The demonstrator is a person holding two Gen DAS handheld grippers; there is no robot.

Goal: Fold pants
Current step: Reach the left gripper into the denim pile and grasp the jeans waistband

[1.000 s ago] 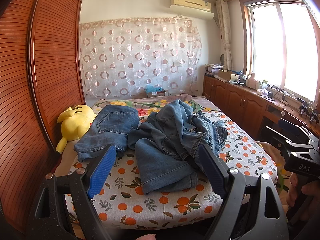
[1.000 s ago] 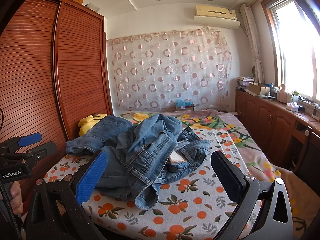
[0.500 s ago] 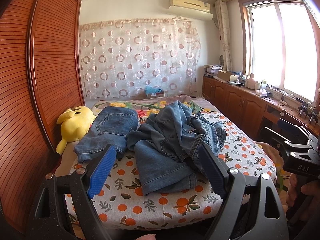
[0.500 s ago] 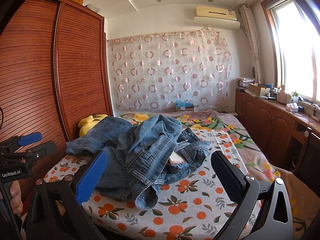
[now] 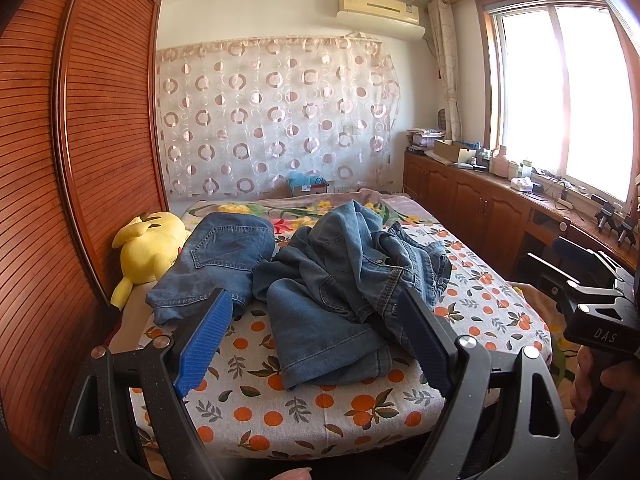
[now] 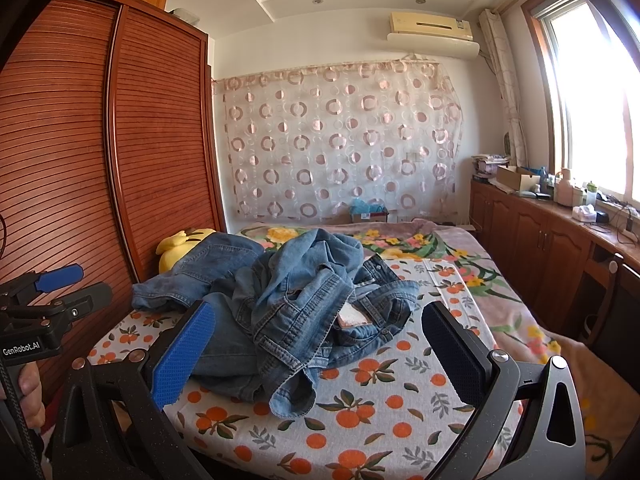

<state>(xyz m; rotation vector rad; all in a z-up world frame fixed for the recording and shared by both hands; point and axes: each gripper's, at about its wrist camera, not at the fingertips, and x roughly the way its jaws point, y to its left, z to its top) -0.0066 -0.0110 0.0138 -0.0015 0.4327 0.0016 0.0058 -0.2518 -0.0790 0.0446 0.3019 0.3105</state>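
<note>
A crumpled heap of blue denim pants (image 5: 344, 280) (image 6: 304, 312) lies in the middle of the bed, one leg reaching the near edge. Beside it on the left, a second pair of jeans (image 5: 216, 264) (image 6: 200, 276) lies folded flat. My left gripper (image 5: 316, 340) hangs open above the bed's near edge, short of the heap and holding nothing. At the same edge my right gripper (image 6: 316, 352) is open and apart from the cloth. Each gripper shows in the other's view: the right gripper (image 5: 592, 296) at the far right, the left gripper (image 6: 52, 292) at the far left.
The bed (image 5: 360, 412) has an orange-print sheet. A yellow plush toy (image 5: 152, 248) lies by the wooden wardrobe (image 5: 80, 160) on the left. Wooden cabinets (image 6: 540, 232) with clutter run under the window on the right. A small box (image 6: 368, 212) stands by the curtain.
Both grippers have stayed almost still and open; the left view has tilted very slightly. The denim has not moved.
</note>
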